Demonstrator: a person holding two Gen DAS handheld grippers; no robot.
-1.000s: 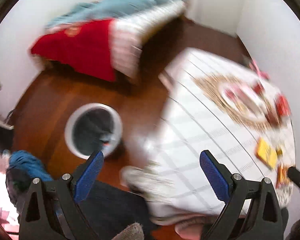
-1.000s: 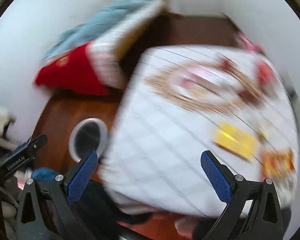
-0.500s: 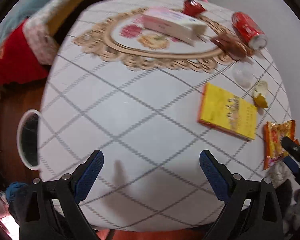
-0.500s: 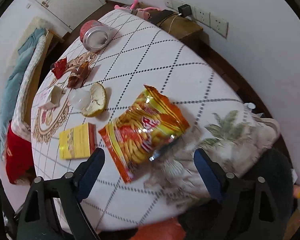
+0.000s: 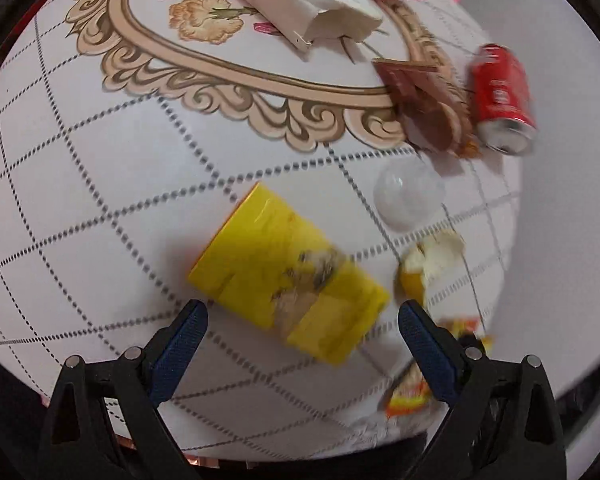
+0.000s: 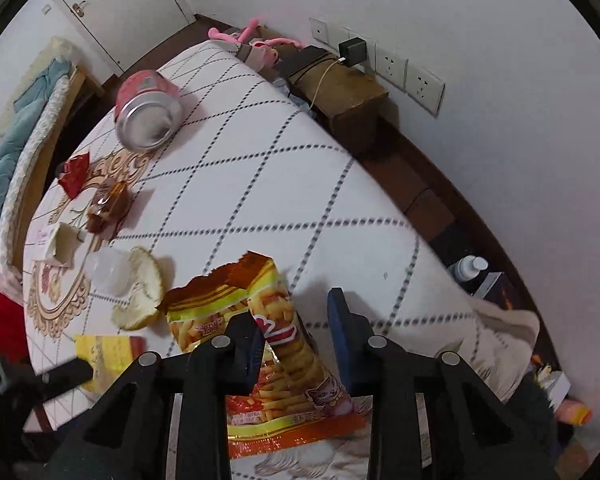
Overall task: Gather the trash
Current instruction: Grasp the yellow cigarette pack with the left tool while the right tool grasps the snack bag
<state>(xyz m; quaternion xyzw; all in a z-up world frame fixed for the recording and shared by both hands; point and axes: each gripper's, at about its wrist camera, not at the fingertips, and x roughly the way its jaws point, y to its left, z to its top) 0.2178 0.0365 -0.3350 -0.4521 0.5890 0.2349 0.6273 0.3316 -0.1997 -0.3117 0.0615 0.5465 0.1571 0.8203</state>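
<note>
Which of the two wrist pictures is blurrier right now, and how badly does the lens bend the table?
Left wrist view: motion blur smears the yellow cardboard box and the red drink can; the white quilted tabletop bulges like a dome. Right wrist view: sharper, the print on the orange crisp bag shows clearly; the table edge and white wall curve strongly, with soft shadows.

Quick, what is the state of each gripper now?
Left gripper: open, holding nothing, above the yellow box.
Right gripper: jaws just closed on the snack bag.
</note>
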